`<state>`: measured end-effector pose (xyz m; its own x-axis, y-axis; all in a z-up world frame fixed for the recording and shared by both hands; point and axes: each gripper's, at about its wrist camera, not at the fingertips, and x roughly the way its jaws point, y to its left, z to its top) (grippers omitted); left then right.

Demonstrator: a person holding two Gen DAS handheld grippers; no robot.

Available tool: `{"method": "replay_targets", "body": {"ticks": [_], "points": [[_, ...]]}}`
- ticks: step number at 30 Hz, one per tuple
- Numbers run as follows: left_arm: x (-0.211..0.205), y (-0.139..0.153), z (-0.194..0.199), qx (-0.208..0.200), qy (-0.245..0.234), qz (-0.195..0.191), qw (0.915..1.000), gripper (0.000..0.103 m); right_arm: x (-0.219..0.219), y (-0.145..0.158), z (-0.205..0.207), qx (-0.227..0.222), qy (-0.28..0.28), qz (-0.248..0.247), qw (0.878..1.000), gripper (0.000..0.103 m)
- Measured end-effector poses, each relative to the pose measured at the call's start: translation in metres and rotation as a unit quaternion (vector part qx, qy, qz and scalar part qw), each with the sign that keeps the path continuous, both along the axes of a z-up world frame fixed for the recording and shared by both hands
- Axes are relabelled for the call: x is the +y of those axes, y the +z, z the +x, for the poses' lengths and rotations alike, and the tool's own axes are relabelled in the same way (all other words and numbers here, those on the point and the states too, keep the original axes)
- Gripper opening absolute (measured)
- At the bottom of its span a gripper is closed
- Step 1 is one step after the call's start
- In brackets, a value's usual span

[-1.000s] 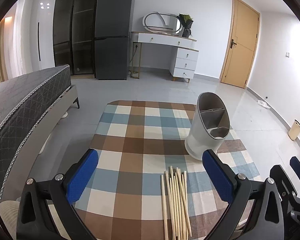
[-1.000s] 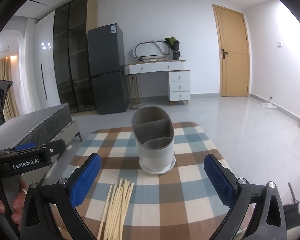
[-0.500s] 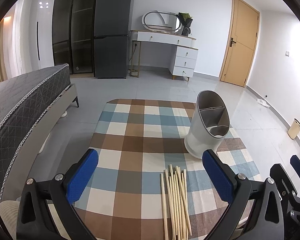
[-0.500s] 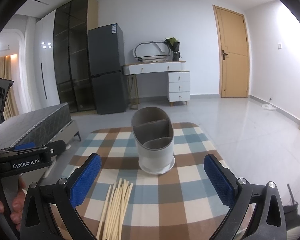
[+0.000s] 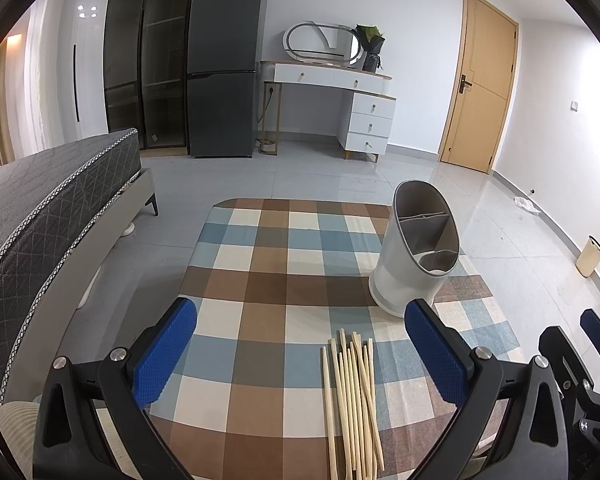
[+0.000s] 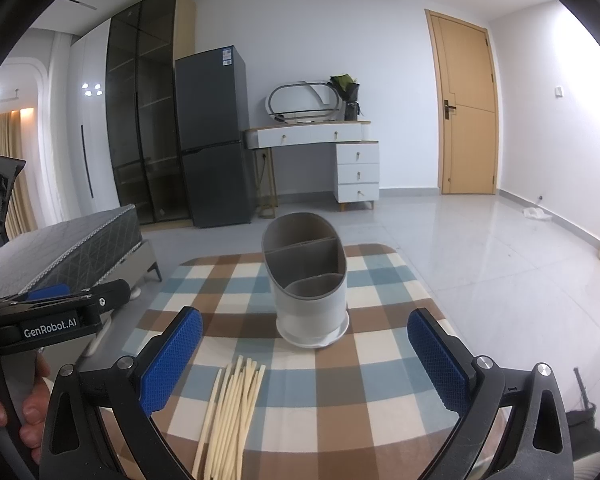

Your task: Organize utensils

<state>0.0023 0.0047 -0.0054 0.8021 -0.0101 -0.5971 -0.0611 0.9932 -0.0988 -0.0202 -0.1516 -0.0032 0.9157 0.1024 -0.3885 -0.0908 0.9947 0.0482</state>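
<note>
Left wrist view gives us the left gripper (image 5: 300, 364) with its blue-padded fingers (image 5: 162, 354) spread wide, nothing between them and nothing touched; it hangs above the checked tablecloth (image 5: 260, 288). From the right wrist view we see the right gripper (image 6: 304, 364) just as wide apart, also holding nothing.

We find the chopsticks (image 5: 352, 404) lying in a loose pale bundle on the cloth, near its close edge, roughly side by side with their tips fanned a little. They sit between the left gripper's pads but toward the right one, not touching either. Beyond them stands the utensil holder (image 5: 414, 256), an upright white oval tub with a grey lining split into compartments; it is near the chopsticks but apart from them, and what we can see of the compartments holds nothing.

We lose the near ends of the chopsticks (image 6: 232, 412) at the bottom edge in both views. We cannot count them, as they overlap.
</note>
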Motion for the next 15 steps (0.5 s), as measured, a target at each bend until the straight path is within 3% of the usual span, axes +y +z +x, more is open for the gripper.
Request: {"method": "replay_targets", "body": {"ticks": [15], "points": [[0.0008,-0.0014,0.0012,0.004,0.001,-0.002,1.0000,0.101,0.0024,-0.0040,0.0035,0.004,0.006,-0.004,1.000,0.103]]}}
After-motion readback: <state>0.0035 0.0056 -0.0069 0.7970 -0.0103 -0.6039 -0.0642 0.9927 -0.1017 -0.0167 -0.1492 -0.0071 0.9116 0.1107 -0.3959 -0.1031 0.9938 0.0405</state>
